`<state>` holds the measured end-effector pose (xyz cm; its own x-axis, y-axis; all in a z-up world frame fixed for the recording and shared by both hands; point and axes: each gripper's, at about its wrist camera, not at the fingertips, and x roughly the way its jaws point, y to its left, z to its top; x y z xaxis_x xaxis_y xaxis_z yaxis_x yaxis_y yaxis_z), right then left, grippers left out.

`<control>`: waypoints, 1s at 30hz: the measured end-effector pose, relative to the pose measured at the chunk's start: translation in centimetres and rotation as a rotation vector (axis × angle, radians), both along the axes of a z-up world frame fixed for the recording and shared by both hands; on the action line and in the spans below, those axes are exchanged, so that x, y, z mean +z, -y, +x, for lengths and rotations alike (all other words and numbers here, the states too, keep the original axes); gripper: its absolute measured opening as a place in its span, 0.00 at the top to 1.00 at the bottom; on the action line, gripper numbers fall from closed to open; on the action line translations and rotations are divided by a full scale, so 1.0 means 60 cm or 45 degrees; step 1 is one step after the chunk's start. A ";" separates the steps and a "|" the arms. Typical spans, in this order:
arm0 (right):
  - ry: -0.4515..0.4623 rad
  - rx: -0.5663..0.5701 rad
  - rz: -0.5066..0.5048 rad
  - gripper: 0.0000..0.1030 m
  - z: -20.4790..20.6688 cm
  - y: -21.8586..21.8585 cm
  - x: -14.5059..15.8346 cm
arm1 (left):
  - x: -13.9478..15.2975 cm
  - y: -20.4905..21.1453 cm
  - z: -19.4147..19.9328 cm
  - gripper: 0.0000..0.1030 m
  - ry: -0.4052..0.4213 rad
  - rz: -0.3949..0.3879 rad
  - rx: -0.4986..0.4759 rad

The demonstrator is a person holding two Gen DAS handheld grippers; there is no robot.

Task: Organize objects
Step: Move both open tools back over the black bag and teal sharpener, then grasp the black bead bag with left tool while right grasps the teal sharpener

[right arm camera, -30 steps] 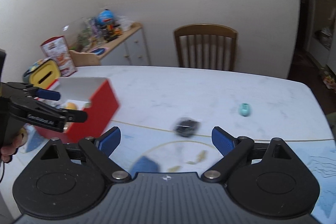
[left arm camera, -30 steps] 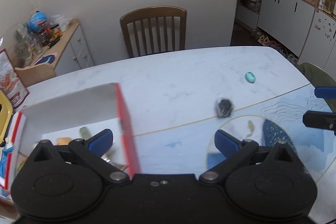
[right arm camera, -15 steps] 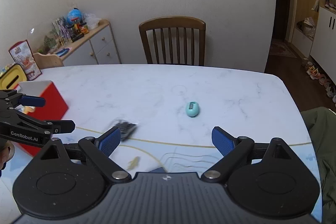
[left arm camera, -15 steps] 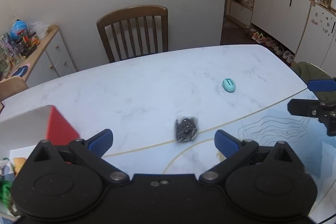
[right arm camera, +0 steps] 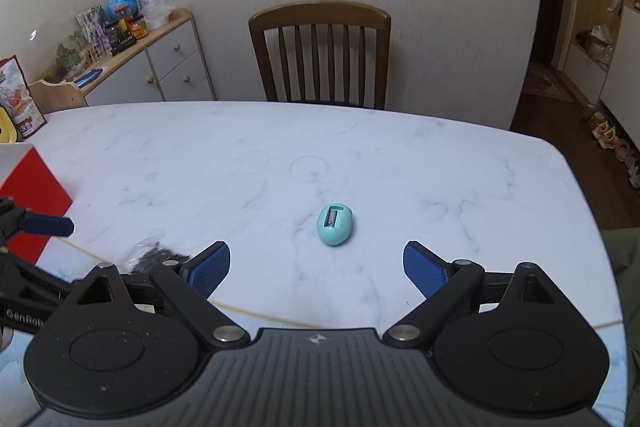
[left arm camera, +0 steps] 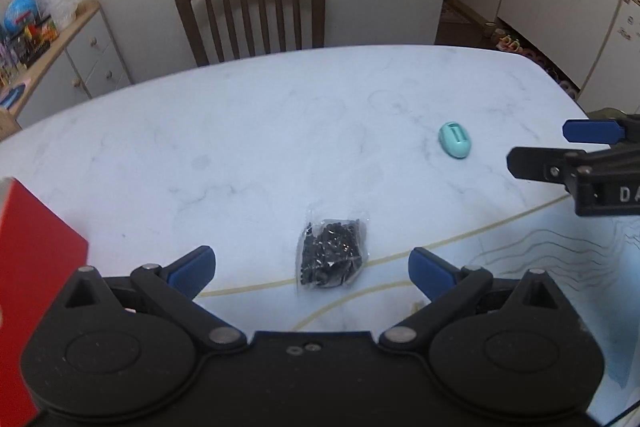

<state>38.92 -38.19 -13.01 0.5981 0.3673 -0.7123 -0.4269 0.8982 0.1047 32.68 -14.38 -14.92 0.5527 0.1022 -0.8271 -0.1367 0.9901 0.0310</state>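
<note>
A clear bag of small black pieces (left arm camera: pixel 331 257) lies on the white marble table (left arm camera: pixel 280 131), directly between the fingers of my open left gripper (left arm camera: pixel 312 265). A teal egg-shaped sharpener (right arm camera: pixel 335 225) lies farther right, just ahead of my open right gripper (right arm camera: pixel 317 265); it also shows in the left wrist view as the sharpener (left arm camera: pixel 455 140). The bag (right arm camera: pixel 150 257) is partly hidden behind the right gripper's left finger. The red box (left arm camera: pixel 28 267) stands at the left edge. The right gripper (left arm camera: pixel 560 151) enters the left view from the right, holding nothing.
A wooden chair (right arm camera: pixel 320 55) stands at the table's far side. A cabinet (right arm camera: pixel 160 67) with toys and jars is at the back left. A blue patterned mat (left arm camera: pixel 560 267) covers the near table. White cupboards (left arm camera: pixel 560 7) and shoes (right arm camera: pixel 616 143) are at the right.
Both grippers swung right, away from the red box. The bag now sits centred between the left fingers and the sharpener centred ahead of the right ones. Both stayed open.
</note>
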 end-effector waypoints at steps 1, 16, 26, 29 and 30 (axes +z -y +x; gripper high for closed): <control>-0.004 0.003 -0.006 0.09 0.010 -0.002 -0.008 | -0.006 -0.001 0.004 0.00 -0.006 -0.009 0.001; -0.079 -0.021 -0.040 0.12 0.098 -0.032 -0.085 | -0.054 -0.008 0.042 0.05 -0.068 -0.027 -0.040; -0.097 -0.020 -0.075 0.36 0.112 -0.041 -0.106 | -0.060 0.003 0.048 0.23 -0.063 0.009 -0.053; -0.099 -0.021 -0.083 0.42 0.113 -0.042 -0.109 | -0.063 0.006 0.048 0.30 -0.068 0.020 -0.062; -0.095 -0.022 -0.089 0.47 0.113 -0.043 -0.108 | -0.063 0.007 0.049 0.34 -0.068 0.027 -0.064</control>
